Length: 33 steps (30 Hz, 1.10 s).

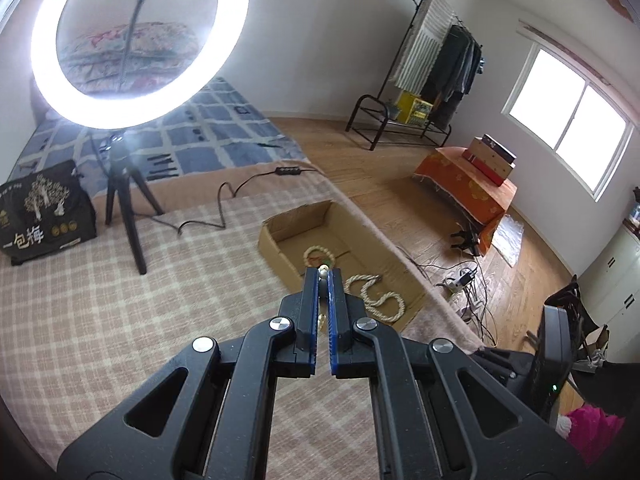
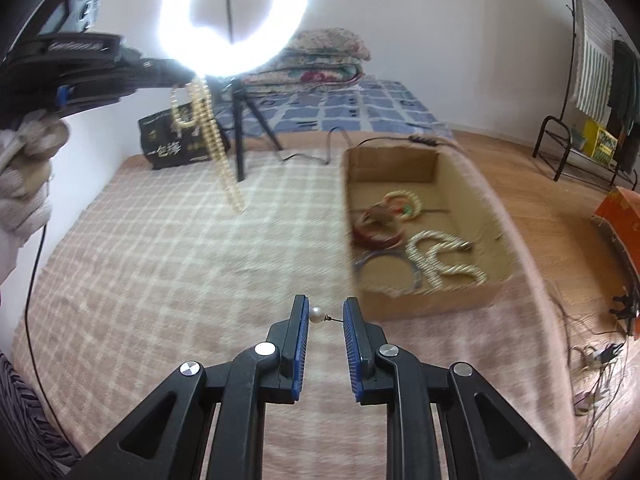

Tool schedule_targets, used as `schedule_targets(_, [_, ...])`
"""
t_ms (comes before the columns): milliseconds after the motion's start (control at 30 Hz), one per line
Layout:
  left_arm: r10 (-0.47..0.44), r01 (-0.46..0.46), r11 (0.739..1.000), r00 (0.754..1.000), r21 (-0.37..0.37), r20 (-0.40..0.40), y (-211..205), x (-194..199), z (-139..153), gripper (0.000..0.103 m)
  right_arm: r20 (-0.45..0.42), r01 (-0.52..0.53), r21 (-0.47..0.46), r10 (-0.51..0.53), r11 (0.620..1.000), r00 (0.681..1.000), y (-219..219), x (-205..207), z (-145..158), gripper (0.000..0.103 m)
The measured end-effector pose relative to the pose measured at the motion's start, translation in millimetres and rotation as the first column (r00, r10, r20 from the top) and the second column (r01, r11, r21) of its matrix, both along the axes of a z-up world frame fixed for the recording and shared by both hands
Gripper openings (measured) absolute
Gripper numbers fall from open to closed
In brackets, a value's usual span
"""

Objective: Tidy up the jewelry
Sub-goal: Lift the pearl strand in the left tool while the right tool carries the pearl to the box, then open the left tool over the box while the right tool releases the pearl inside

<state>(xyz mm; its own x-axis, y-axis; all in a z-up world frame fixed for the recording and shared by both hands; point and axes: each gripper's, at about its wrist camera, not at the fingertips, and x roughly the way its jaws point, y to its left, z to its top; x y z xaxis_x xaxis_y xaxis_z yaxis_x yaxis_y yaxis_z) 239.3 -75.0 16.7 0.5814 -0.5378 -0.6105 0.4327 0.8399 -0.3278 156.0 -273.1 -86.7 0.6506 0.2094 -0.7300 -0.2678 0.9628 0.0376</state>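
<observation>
A bed (image 2: 168, 248) under a pink checked blanket fills both views, with an open cardboard box (image 2: 400, 168) resting near its edge, above a wood floor strewn with cables. A lit ring light (image 2: 234, 20) on a black tripod (image 2: 240, 136) stands on the blanket beside a black printed bag (image 2: 176, 140), and folded quilts are stacked by the wall. Inside the box lie a pearl necklace (image 2: 444, 260) in loose coils, a blue bangle (image 2: 384, 268), a red bangle (image 2: 376, 238) and a beaded bracelet (image 2: 404, 200).

The left hand-held gripper (image 1: 323, 276) is pressed together on a long pearl strand (image 2: 216, 140), which dangles free above the blanket, well left of the box. The right hand-held gripper (image 2: 325, 316) pinches a pearl earring (image 2: 316, 314) crosswise, pearl against one pad, post tip against the other, just short of the box's near wall.

The step in hand looks like carrying both pieces to the box. Done well, the strand should clear the box wall before it is lowered, since its hanging tail could catch the cardboard rim or tangle with the coiled necklace. The earring's end-to-end hold looks slight, so a steady, unhurried approach seems wise. The tripod legs and its cable (image 2: 320, 148) lie near the strand's path.
</observation>
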Motion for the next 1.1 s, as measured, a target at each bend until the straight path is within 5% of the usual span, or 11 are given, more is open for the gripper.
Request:
schedule_targets(400, [-0.081, 0.081, 0.997, 0.996, -0.004, 0.026, -65, 5, 14, 0.002, 0.048, 0.018, -0.020, -0.017, 1.000, 0.999, -52, 56, 25, 0.016])
schedule_targets(1100, [-0.146, 0.147, 0.988, 0.989, 0.039, -0.028, -131, 18, -37, 0.002, 0.053, -0.051, 0.028, 0.050, 0.998, 0.997, -84, 168, 16, 0.016])
